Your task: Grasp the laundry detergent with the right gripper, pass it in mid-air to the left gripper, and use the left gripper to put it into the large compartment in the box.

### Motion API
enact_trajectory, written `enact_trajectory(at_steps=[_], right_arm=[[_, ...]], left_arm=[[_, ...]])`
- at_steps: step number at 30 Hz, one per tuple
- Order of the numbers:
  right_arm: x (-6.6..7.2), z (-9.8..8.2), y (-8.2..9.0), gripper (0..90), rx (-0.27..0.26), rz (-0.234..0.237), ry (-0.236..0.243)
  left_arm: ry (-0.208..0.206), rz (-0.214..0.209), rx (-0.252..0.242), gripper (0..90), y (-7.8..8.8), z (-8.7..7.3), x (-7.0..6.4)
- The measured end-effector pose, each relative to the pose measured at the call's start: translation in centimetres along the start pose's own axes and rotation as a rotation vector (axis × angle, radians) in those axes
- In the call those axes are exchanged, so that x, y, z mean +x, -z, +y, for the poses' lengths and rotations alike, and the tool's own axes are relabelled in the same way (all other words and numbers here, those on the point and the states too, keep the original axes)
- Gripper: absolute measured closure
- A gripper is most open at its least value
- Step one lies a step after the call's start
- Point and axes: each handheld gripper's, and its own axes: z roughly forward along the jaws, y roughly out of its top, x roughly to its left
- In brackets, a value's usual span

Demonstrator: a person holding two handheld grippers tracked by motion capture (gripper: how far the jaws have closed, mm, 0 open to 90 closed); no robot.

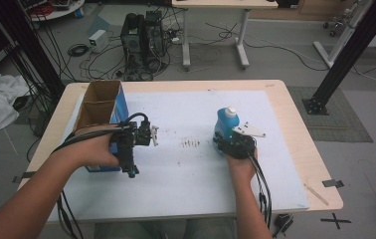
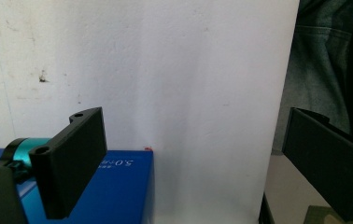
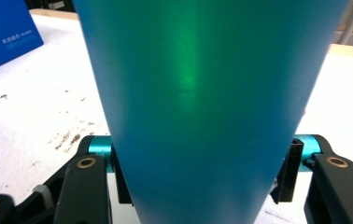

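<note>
At the left of the worktop (image 1: pixel 285 129) stands the blue carton (image 1: pixel 120 107), open at the top, on the white sheet (image 1: pixel 191 174). Your left gripper (image 1: pixel 152 135) is just beside the carton, and its fingers (image 2: pixel 72 158) are spread wide with nothing between them. Some dark specks (image 1: pixel 191 144) lie on the sheet in the middle. To the right, the blue bottle (image 1: pixel 226 123) with the white cap (image 1: pixel 230 111) stands upright. Your right gripper (image 1: pixel 226 142) has its fingers (image 3: pixel 289 172) on both sides of the bottle's lower body; they seem to press it, though the contact is partly hidden.
</note>
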Motion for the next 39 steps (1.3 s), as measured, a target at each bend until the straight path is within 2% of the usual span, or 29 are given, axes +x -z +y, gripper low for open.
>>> enact_trajectory(at_steps=[3,4,12,20,22,26,28,29,31,32,35,39], right_arm=[[0.1,-0.1,0.2,42.4,-0.007,-0.006,0.014],[0.2,-0.2,0.2,42.9,-0.013,-0.022,0.014],[0.2,-0.2,0.4,44.9,-0.020,-0.011,0.019],[-0.1,0.1,0.8,45.0,-0.030,0.039,0.005],[-0.2,0.3,1.1,45.0,-0.039,0.056,0.022],[-0.5,1.0,2.0,44.9,-0.064,0.129,0.056],[-0.5,1.6,2.5,44.8,-0.071,0.178,0.086],[-0.4,2.1,2.9,44.8,-0.077,0.211,0.104],[-0.3,2.6,3.3,44.8,-0.084,0.254,0.119],[-0.3,3.0,3.5,44.7,-0.099,0.288,0.157],[0.1,3.7,4.1,44.8,-0.086,0.363,0.191],[0.7,4.1,4.4,44.7,-0.051,0.470,0.236]], left_arm=[[-0.003,0.000,0.011,6.4,-0.1,0.2,0.0],[-0.006,-0.003,0.010,6.4,-0.1,0.2,0.0],[-0.007,0.002,0.005,6.4,0.1,0.5,0.1],[-0.010,0.005,0.003,6.4,0.6,0.7,0.2],[-0.010,0.005,0.002,6.4,0.7,0.8,0.2],[-0.019,0.006,0.002,6.4,1.2,1.2,0.3],[-0.022,0.015,-0.006,6.4,1.4,1.6,0.2],[-0.027,0.003,0.000,6.4,1.6,1.7,0.3],[-0.034,0.009,-0.002,6.4,2.0,2.0,0.3],[-0.039,0.013,-0.005,6.4,2.1,2.1,0.2],[-0.050,0.022,-0.013,6.4,2.7,2.6,0.2],[-0.058,0.006,-0.041,6.4,3.5,2.9,0.1]])
